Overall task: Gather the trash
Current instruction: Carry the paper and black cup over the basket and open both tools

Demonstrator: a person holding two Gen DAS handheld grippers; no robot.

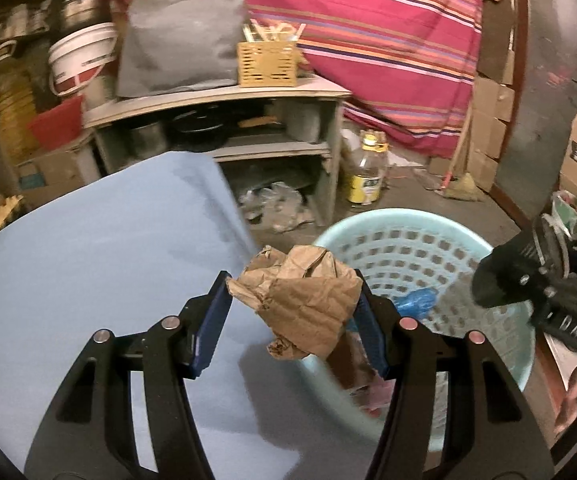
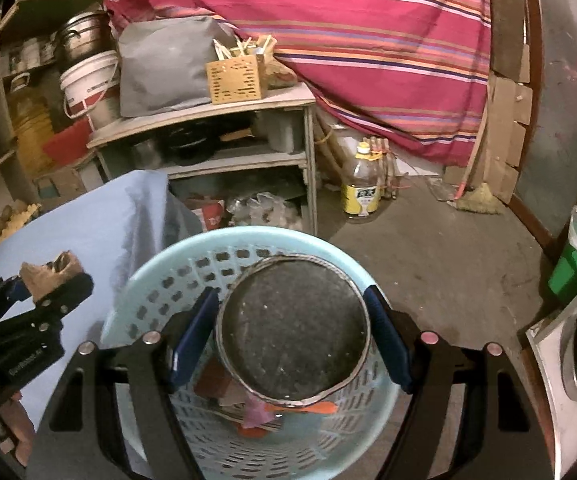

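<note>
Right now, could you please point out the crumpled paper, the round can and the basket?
crumpled paper [image 1: 308, 300]: left wrist view, middle of the wad.
round can [image 2: 292, 330]: right wrist view, dark end face.
basket [image 2: 160, 276]: right wrist view, left rim.

Blue-clothed table [image 1: 88, 248] apparently bare; basket [image 2: 176, 276] and bottle [image 2: 362, 184] on floor [image 2: 448, 248].

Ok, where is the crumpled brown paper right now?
The crumpled brown paper is clamped in the left gripper, at the blue table's right edge beside the light blue basket; the right wrist view shows it at far left.
</note>
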